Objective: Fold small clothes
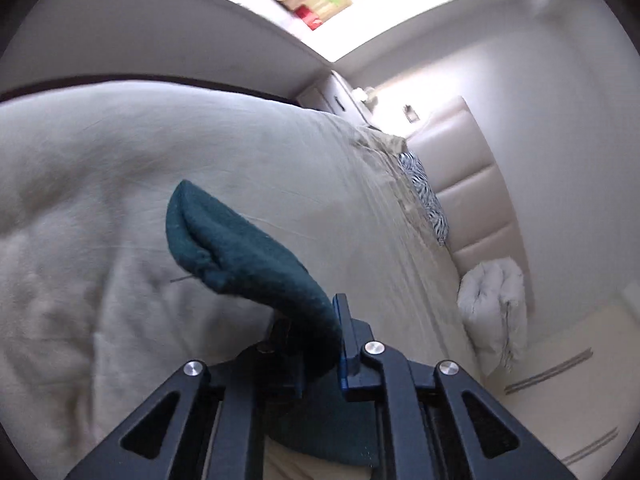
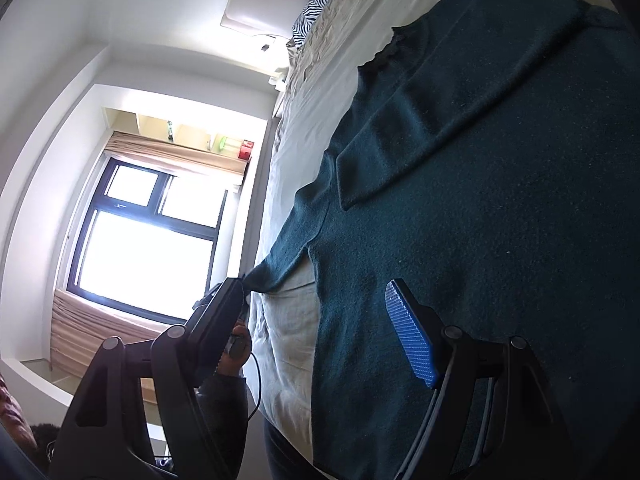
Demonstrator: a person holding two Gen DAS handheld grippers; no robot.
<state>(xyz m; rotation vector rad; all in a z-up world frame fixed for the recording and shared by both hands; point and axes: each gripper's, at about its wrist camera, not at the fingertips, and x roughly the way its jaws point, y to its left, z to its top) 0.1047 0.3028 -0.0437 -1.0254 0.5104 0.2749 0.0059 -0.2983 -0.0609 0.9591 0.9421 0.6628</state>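
While the dark green sweater (image 2: 480,200) lies spread flat over the pale bedspread (image 1: 100,200), one sleeve (image 1: 240,252) is lifted off the body of the sweater and pinched at its cuff end by the left gripper (image 1: 320,344), whose jaws are clenched on the knit. The step in hand looks like folding that sleeve across the sweater's chest. To do it well, carry the sleeve level and taut, so it lands straight across the sweater without twisting, and let go only once the cuff rests flat on the sweater. The right gripper (image 2: 320,316) hovers over the sweater's lower half with its jaws wide apart and nothing between them; it could press the sweater down near the shoulder seam to keep it from dragging. Beyond the sweater, a zebra-striped pillow (image 2: 318,4) sits at the head of the bed.
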